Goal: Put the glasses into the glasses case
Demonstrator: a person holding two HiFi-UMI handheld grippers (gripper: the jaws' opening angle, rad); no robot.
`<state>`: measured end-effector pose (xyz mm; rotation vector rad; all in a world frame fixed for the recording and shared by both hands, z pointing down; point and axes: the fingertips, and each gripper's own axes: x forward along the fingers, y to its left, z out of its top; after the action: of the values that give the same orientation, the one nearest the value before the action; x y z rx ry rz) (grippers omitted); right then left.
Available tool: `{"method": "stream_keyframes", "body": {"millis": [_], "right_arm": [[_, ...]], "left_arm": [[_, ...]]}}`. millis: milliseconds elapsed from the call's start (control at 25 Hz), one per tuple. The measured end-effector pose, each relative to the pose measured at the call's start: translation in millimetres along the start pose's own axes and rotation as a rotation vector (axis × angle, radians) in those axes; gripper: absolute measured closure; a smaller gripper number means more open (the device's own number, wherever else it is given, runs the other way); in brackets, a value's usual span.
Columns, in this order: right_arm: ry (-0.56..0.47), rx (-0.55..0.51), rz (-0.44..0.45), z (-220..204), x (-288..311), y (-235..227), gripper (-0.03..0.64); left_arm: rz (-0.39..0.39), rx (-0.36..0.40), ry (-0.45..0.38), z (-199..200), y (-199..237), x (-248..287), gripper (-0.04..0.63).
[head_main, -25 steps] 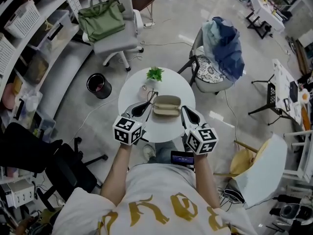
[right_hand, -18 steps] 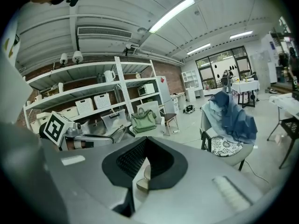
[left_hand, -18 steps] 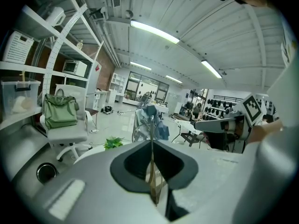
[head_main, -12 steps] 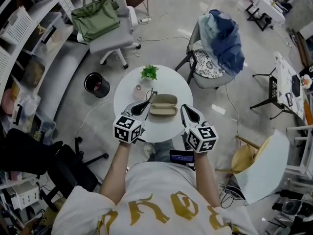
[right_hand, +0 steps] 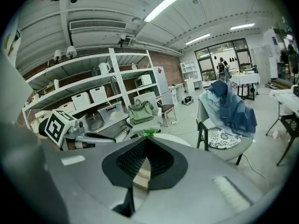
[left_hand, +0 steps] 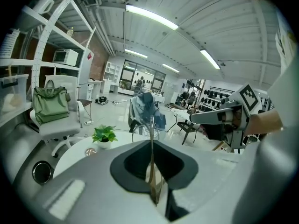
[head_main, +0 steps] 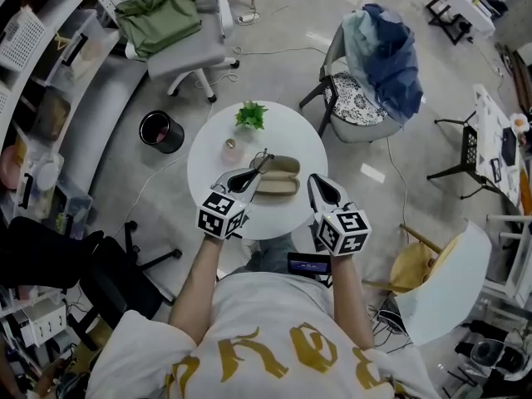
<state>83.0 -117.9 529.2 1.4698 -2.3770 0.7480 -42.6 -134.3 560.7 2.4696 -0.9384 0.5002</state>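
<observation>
A beige glasses case point(head_main: 277, 175) lies open in the middle of the round white table point(head_main: 299, 140). My left gripper point(head_main: 253, 173) is at the case's left edge, shut on the thin-framed glasses point(head_main: 263, 158), which stick out past its tips over the case. In the left gripper view a thin glasses arm point(left_hand: 150, 125) runs up between the left gripper's point(left_hand: 151, 146) closed jaws. My right gripper point(head_main: 315, 182) hovers just right of the case, shut and holding nothing. Through the right gripper's point(right_hand: 145, 141) jaws I see a beige strip of the case point(right_hand: 140, 171).
A small potted plant point(head_main: 251, 115) and a small pink jar point(head_main: 231, 148) stand at the table's far left. Around the table are a grey chair with a green bag point(head_main: 170, 23), a chair draped in blue clothes point(head_main: 378, 65) and a black bin point(head_main: 158, 131).
The left gripper has crept a little toward the case with the glasses in it. The right gripper keeps its place beside the case. The head camera has shifted slightly.
</observation>
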Motion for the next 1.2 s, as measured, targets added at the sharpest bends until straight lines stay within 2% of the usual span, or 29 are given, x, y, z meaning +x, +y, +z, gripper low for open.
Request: {"method": "stream_keyframes", "body": {"millis": [560, 800, 1000, 1200], "right_arm": [[0.087, 0.037, 0.010, -24, 24, -27, 0.592], [0.119, 0.055, -0.002, -34, 29, -39, 0.592], [0.134, 0.060, -0.012, -34, 36, -50, 0.592], [0.147, 0.063, -0.018, -35, 40, -59, 0.592]], "left_arm": [[-0.077, 0.073, 0.187, -46, -2, 38, 0.578], [-0.133, 0.205, 0.313, -70, -9, 58, 0.578], [-0.161, 0.230, 0.358, -78, -8, 70, 0.578], [-0.199, 0.291, 0.414, -87, -11, 81, 0.578]]}}
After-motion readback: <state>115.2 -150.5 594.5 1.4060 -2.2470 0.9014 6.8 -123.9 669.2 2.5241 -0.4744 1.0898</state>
